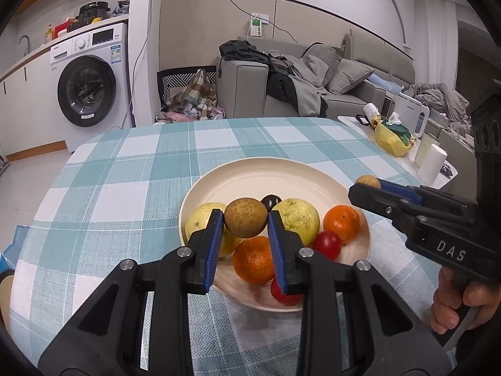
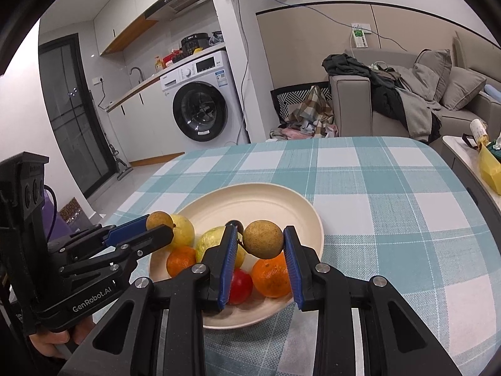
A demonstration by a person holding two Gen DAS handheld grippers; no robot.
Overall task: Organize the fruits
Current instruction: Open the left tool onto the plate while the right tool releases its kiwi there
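A cream plate (image 1: 250, 181) (image 2: 266, 197) sits on the checked tablecloth. It holds two yellow-green guavas (image 1: 297, 219), two oranges (image 1: 253, 260) (image 2: 272, 275), red cherry tomatoes (image 1: 327, 244) (image 2: 239, 285) and a dark small fruit (image 1: 270, 201). My left gripper (image 1: 245, 222) is shut on a brown longan (image 1: 245, 217) above the plate; it also shows in the right wrist view (image 2: 158, 224). My right gripper (image 2: 261, 239) is shut on another brown longan (image 2: 263, 238) above the plate's near side; it appears at the right in the left wrist view (image 1: 366, 185).
The table (image 2: 391, 188) has a teal and white checked cloth. A side table (image 1: 404, 156) at the right holds a yellow bag, cups and a white appliance. A washing machine (image 1: 87, 91), a laundry basket and a grey sofa (image 1: 313, 87) stand beyond.
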